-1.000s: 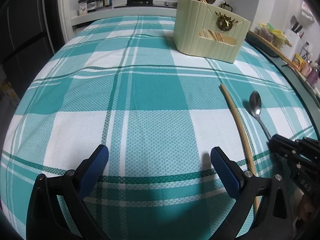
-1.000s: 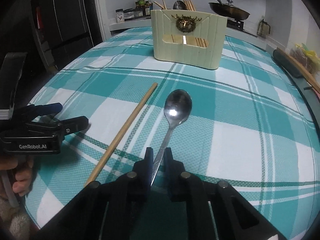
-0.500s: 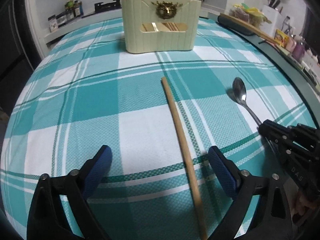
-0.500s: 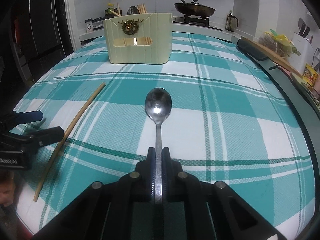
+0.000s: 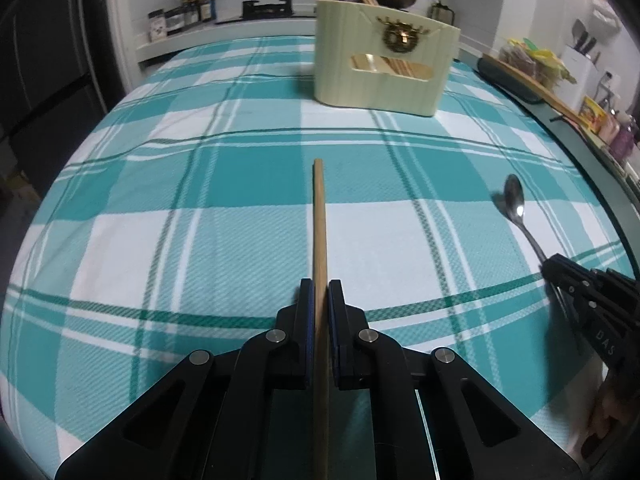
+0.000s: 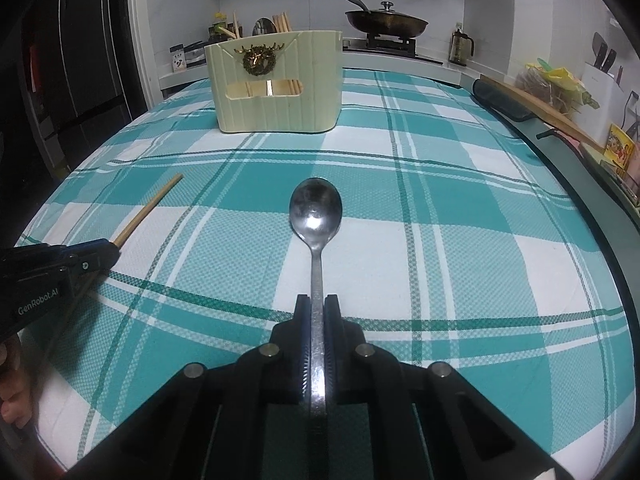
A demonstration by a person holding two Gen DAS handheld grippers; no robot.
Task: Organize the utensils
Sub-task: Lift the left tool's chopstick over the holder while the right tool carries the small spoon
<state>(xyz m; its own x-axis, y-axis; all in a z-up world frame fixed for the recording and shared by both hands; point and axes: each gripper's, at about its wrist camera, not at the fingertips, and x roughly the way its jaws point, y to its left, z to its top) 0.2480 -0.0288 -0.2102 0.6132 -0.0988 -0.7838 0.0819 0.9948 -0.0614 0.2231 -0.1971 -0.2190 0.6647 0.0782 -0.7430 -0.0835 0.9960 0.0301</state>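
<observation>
Left wrist view: the left tongs [image 5: 319,292] have just been closing, and the blue pads now clamp a chopstick [image 5: 319,216] that runs straight ahead between them, its far end pointing toward the holder [image 5: 380,76] well ahead and slightly right. The chopstick seems to lie on the cloth [image 5: 160,184], not lifted. Far right of these tongs, the right tongs [image 5: 550,270] grip a spoon [image 5: 516,204].

Right wrist view: the right tongs [image 6: 318,304] are closed on the spoon [image 6: 316,216] handle; the bowl lies just ahead of the tips, apparently resting on the cloth [image 6: 460,208]. The holder [image 6: 276,88] stands well ahead, a little left. To the left, the left tongs [image 6: 100,256] hold the chopstick [image 6: 152,208].

Progress, as I judge it: the holder already carries several chopsticks and at least 1 spoon, and these 2 pieces are the only ones I see loose. Both are gripped; lifting, carrying and dropping each into its compartment is left. Which compartment takes which I cannot tell.
</observation>
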